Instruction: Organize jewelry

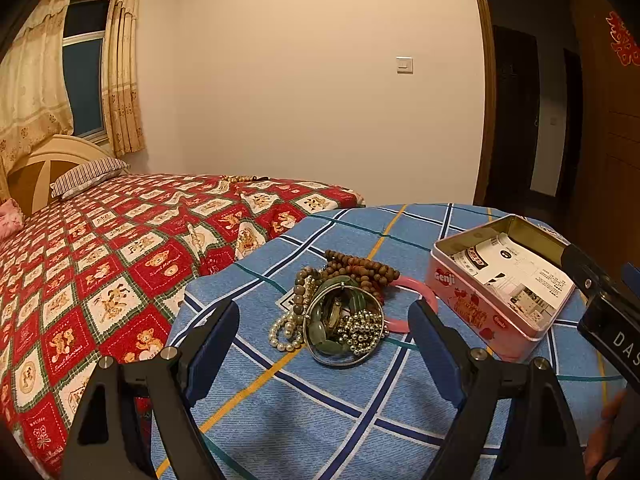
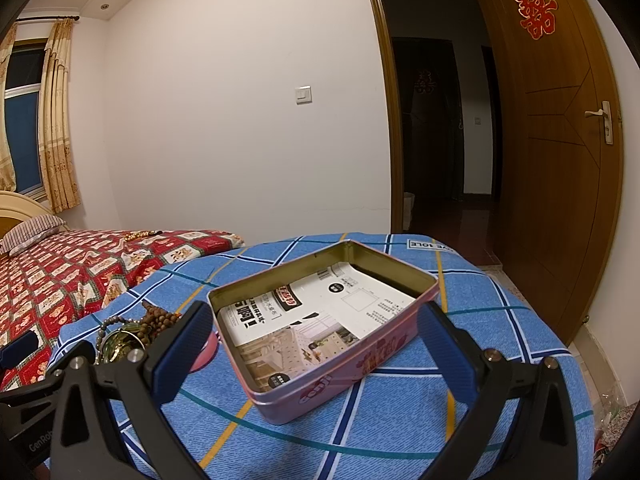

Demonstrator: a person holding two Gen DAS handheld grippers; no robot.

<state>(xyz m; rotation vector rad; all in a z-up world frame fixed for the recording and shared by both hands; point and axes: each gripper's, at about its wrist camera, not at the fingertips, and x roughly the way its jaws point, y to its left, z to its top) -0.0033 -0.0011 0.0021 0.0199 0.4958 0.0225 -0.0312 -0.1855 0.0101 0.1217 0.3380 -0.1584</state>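
A heap of jewelry [image 1: 340, 312] lies on the blue checked cloth [image 1: 320, 408]: brown wooden beads [image 1: 360, 270], pearls, gold beads, green stones inside a silver bangle, and a pink bangle [image 1: 416, 286] under the heap. My left gripper [image 1: 324, 344] stands open just short of the heap, nothing between its fingers. To the right sits an open pink tin [image 1: 480, 312] lined with printed paper. In the right wrist view my right gripper [image 2: 316, 352] is open with its fingers on either side of the tin [image 2: 340, 368]; the heap [image 2: 136, 328] shows at the left.
A bed with a red bear-print quilt [image 1: 100, 272] lies to the left, with a bead string [image 1: 240, 179] on its far side. An open wooden door [image 2: 560, 160] and a dark doorway stand to the right. The covered surface drops off at its rounded edges.
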